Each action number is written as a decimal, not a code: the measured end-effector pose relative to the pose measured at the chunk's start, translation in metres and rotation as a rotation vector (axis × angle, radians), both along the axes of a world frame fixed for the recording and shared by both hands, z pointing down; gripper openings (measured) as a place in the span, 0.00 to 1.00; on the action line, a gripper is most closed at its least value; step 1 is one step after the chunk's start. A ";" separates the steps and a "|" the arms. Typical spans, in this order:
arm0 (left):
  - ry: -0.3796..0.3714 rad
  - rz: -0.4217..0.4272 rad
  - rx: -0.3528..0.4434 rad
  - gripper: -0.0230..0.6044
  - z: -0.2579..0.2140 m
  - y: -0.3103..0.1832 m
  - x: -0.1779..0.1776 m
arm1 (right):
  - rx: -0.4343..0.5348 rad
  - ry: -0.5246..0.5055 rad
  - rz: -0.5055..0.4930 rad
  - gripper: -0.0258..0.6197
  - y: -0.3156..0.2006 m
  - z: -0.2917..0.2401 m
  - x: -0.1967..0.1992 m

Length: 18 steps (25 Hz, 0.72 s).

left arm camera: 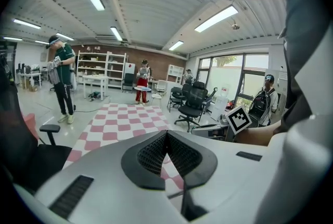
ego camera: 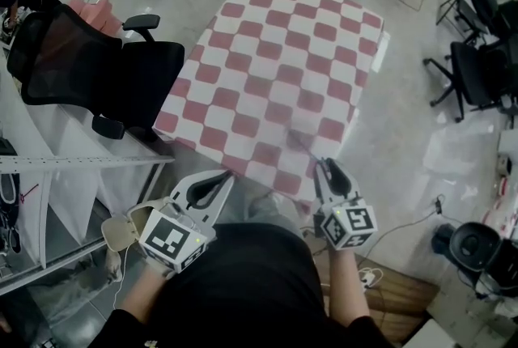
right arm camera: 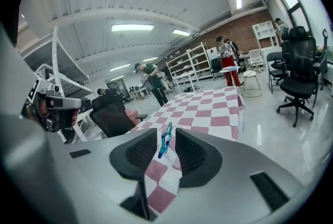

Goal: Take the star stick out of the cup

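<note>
Blue slim star stick lies on pink-and-white checked tablecloth, 11 o'clock off right gripper, jaws released, not pressing it. Left gripper clenched, empty. No cup in view; extraction looks done.

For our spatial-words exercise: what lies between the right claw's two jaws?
A thin blue stick sits in the gap of the open right claw, checkered tablecloth beneath; the right gripper view shows it.

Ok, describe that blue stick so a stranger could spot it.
Find the red-and-white checked tablecloth. At its near edge, the right claw stands open with a thin stick between its tips. It's the only blue thing there.
</note>
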<state>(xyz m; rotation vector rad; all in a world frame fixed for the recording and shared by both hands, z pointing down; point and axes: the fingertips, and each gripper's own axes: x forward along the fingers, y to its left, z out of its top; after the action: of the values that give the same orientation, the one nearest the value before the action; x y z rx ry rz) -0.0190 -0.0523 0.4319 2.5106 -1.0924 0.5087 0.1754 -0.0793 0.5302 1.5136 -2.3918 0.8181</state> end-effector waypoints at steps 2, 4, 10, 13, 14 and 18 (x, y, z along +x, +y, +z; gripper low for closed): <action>0.000 -0.003 -0.004 0.10 0.002 -0.001 -0.003 | -0.010 0.000 0.001 0.20 -0.001 0.004 -0.002; -0.001 0.000 -0.006 0.10 0.002 -0.002 -0.004 | -0.017 0.003 0.003 0.17 -0.002 0.007 -0.004; 0.000 0.011 -0.007 0.10 0.003 -0.004 -0.009 | -0.021 0.026 0.031 0.10 -0.004 0.008 -0.004; 0.001 0.019 -0.002 0.10 0.002 -0.007 -0.012 | -0.011 0.053 0.028 0.09 -0.006 0.005 -0.005; 0.006 0.018 -0.003 0.10 0.001 -0.008 -0.012 | -0.009 0.062 0.029 0.09 -0.006 0.003 -0.005; 0.013 0.033 0.004 0.10 0.000 -0.016 -0.012 | 0.011 0.087 0.022 0.09 -0.010 -0.006 -0.007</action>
<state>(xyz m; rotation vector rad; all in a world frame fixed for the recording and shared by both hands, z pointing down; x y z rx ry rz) -0.0308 -0.0680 0.4315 2.5352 -1.0501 0.4993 0.1682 -0.0897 0.5238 1.5489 -2.3256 0.7295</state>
